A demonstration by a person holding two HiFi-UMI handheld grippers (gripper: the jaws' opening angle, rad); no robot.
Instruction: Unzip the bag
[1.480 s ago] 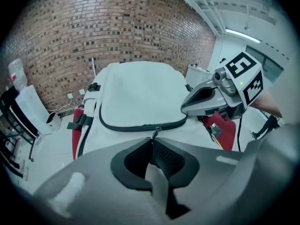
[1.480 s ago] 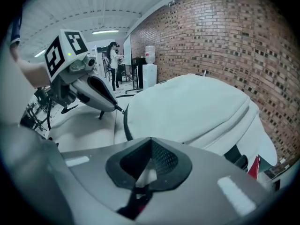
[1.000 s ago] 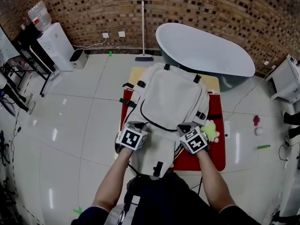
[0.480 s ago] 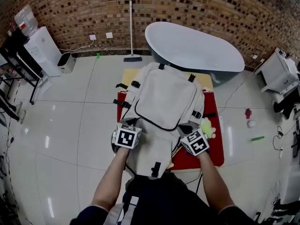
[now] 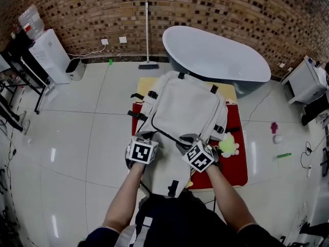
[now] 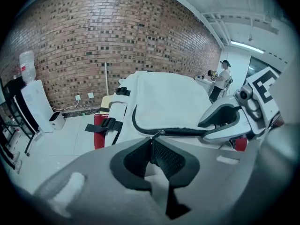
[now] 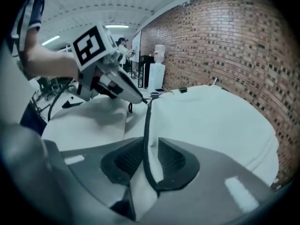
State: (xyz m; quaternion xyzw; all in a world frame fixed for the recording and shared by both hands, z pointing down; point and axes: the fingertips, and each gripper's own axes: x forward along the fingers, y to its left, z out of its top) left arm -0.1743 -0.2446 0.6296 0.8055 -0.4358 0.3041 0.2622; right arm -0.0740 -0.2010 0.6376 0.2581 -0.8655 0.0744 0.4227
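Where the brick wall (image 5: 205, 4) meets the pale tiled floor (image 5: 87, 122), a white bathtub (image 5: 216, 53) is listed, set just beyond the far edge of the counter (image 5: 237, 166).

Water dispenser (image 5: 49, 48): white, stood by the wall at the far left, well apart from the counter.

Counter: small, covered in red, with a yellowish strip shown along its far edge.

Bag (image 5: 185, 102): a pale backpack with black straps and buckles, laid lengthwise down the counter's middle. The far edge is reached by one end and the near edge is overhung by the other. A black zip (image 5: 163, 137) is run in a curve round the front panel.

Left claw (image 6: 152, 144): held at the bag's left side, towards the counter's near edge. Its pads are pressed together on the bag at the zip line, and a small metal pull (image 6: 159, 134) is seen standing up at their tips.

Right claw (image 7: 149, 158): held over the bag, near the left claw and to its right. Its jaws have just been opening and are found apart. A raised fold of bag fabric, with the zip running along it, is seen between the pads.

Green soft toy (image 5: 227, 144): laid on the red cover towards the counter's right edge, just beside the bag.
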